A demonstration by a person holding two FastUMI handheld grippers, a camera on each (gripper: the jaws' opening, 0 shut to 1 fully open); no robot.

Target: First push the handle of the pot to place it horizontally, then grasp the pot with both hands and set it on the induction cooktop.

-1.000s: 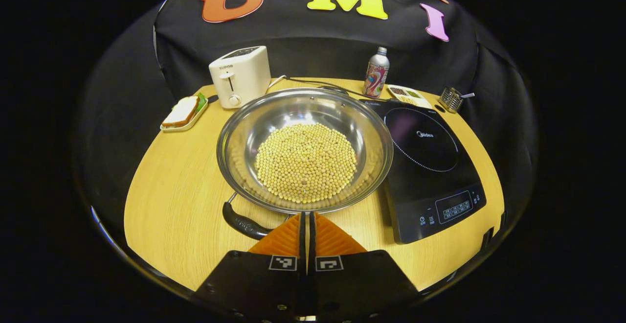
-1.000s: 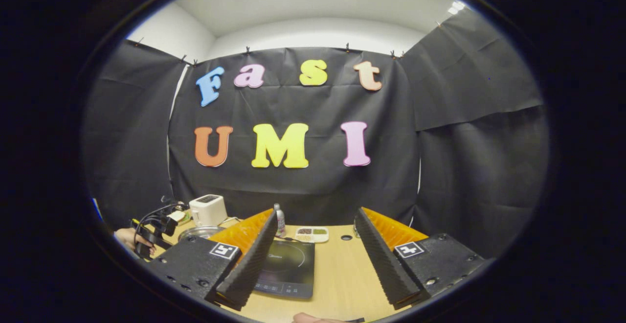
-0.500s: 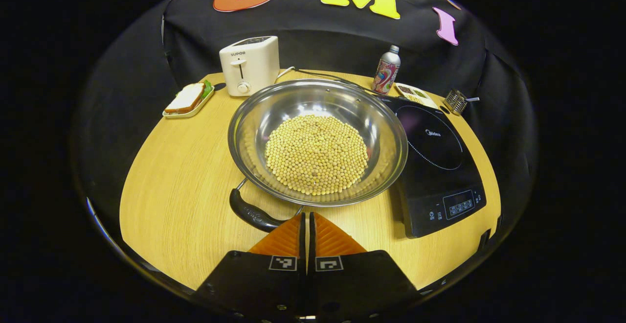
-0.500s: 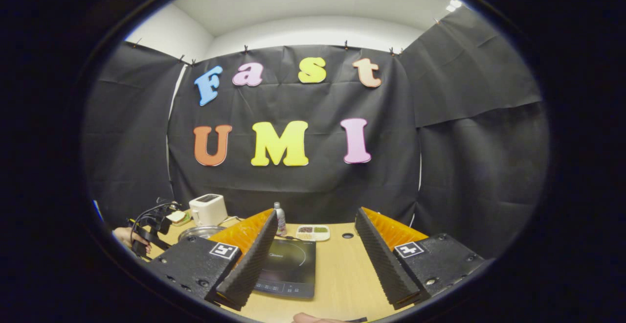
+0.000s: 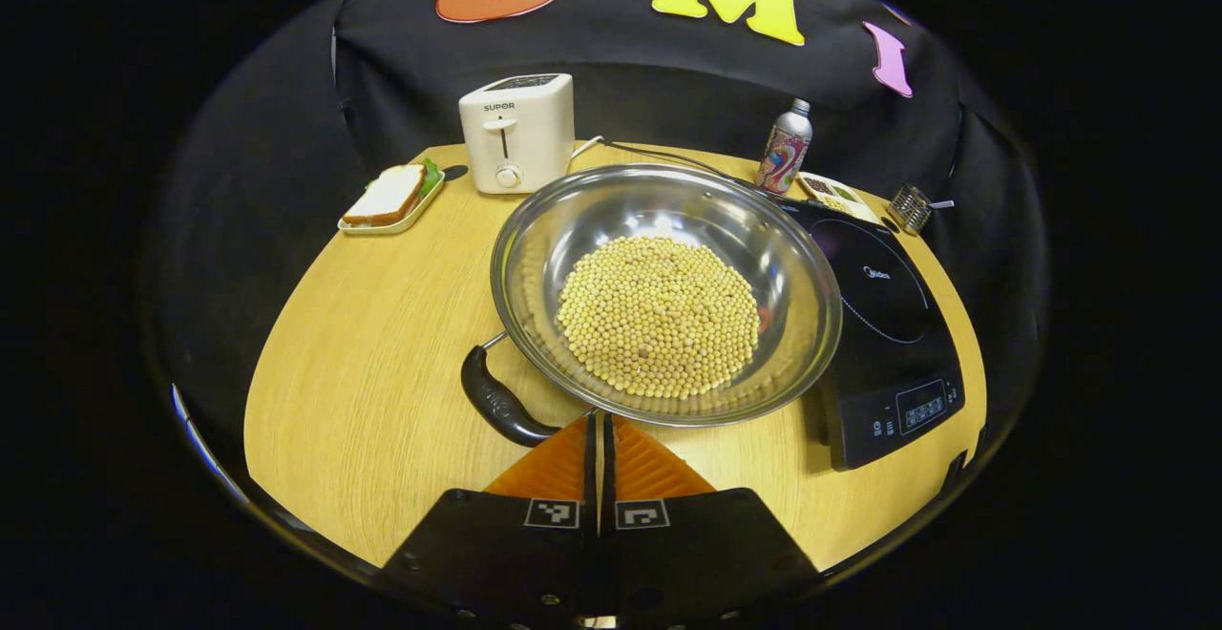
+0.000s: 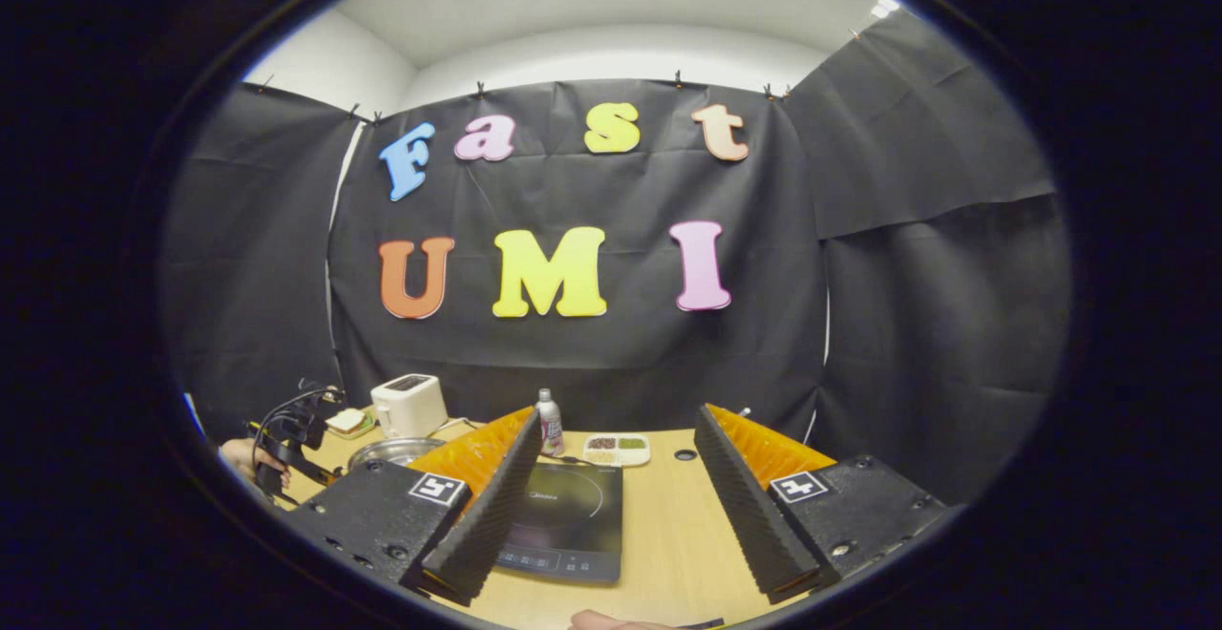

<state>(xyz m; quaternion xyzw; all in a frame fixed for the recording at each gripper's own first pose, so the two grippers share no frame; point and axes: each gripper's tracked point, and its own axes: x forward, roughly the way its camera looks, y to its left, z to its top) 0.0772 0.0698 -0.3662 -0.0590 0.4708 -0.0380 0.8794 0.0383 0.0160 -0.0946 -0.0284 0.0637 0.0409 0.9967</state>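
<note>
One steel pot (image 5: 668,220) full of soybeans (image 5: 659,315) fills the middle of your left gripper view, its black handle (image 5: 496,401) at lower left of the bowl and its right rim just beside, perhaps over, the one induction cooktop (image 5: 893,325). Your left gripper (image 5: 600,439) at bottom centre has its two orange fingers clenched together, tips at the pot's near rim beside the handle, holding nothing. Behind on the table (image 5: 353,363) stand one toaster (image 5: 516,132), one sandwich on a tray (image 5: 391,199) and one bottle (image 5: 785,148). In the right gripper view your right gripper (image 6: 611,477) hangs released, fingers wide apart over the cooktop. Since a second ago the pot has slid toward the cooktop and its handle has swung further left.
</note>
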